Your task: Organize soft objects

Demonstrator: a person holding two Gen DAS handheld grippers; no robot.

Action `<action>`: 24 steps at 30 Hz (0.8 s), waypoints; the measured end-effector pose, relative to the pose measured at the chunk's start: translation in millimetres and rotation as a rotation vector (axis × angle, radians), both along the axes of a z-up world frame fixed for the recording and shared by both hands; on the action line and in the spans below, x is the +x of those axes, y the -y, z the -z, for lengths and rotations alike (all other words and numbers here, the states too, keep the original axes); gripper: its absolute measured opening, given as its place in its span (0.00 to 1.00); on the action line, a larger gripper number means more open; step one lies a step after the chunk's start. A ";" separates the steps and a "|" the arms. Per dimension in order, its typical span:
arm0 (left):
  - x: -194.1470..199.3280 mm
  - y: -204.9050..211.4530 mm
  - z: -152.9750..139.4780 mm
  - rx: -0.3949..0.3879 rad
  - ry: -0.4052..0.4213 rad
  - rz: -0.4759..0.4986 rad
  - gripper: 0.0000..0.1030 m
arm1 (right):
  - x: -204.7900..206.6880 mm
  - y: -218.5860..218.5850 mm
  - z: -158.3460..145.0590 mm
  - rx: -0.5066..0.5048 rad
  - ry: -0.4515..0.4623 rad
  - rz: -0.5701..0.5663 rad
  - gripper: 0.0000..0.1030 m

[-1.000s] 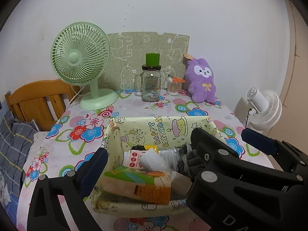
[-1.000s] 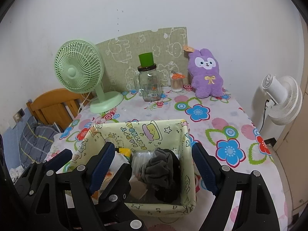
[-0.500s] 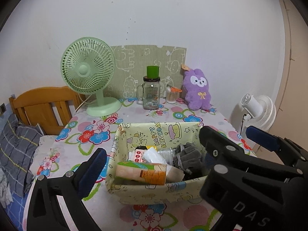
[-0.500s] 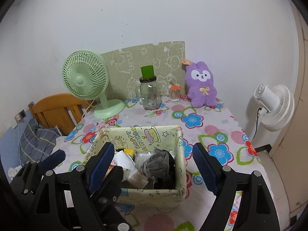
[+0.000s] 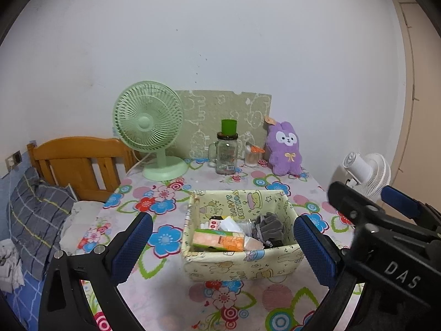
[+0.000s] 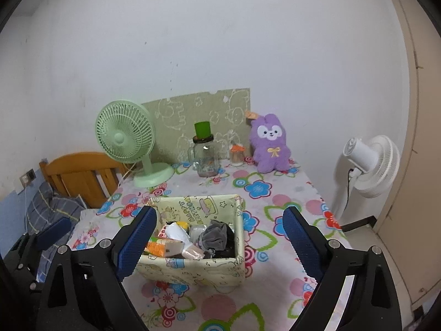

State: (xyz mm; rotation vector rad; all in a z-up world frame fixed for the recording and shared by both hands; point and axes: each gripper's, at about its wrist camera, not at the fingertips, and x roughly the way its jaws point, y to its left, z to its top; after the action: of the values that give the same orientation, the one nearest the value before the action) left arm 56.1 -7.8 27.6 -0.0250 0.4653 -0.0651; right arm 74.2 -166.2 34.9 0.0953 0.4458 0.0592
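Note:
A pale yellow cartoon-print fabric box (image 5: 242, 266) (image 6: 193, 271) stands mid-table. It holds a grey cloth (image 5: 268, 224) (image 6: 216, 235), an orange-green tissue pack (image 5: 217, 240) (image 6: 160, 247) and small white packets. A purple plush rabbit (image 5: 284, 149) (image 6: 270, 143) sits at the back right against the wall. My left gripper (image 5: 223, 244) is open and empty, held above and in front of the box. My right gripper (image 6: 219, 237) is open and empty, likewise raised before the box. The right gripper's body also shows at the right in the left wrist view (image 5: 386, 237).
A green desk fan (image 5: 150, 127) (image 6: 126, 138), a glass jar with a green cup on top (image 5: 226, 151) (image 6: 204, 151) and a small jar (image 5: 252, 155) stand along the back. A wooden headboard (image 5: 80, 162) and bed are left; a white fan (image 6: 369, 162) stands right of the table.
Both grippers have pulled back and up from the box, which now looks smaller and farther. Both stay open and empty. The box contents have not moved.

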 end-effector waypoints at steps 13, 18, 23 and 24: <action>-38.6 -10.9 -16.1 0.013 0.039 -0.027 1.00 | -47.9 9.3 -22.0 -0.036 0.063 0.023 0.96; -51.3 -12.3 -19.7 0.021 0.052 -0.027 1.00 | -65.4 11.8 -24.2 -0.032 0.085 0.035 0.97; -58.7 -14.9 -23.3 0.018 0.062 -0.024 1.00 | -75.2 15.0 -24.5 -0.011 0.096 0.051 0.97; -59.3 -15.8 -23.7 0.015 0.062 -0.024 1.00 | -77.3 14.9 -24.6 -0.012 0.097 0.052 0.97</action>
State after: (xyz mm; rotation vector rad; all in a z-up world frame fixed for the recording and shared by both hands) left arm -3.3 8.0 51.2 -0.0140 0.4029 -0.0388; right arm -3.1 -181.1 59.5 0.0915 0.3466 0.0097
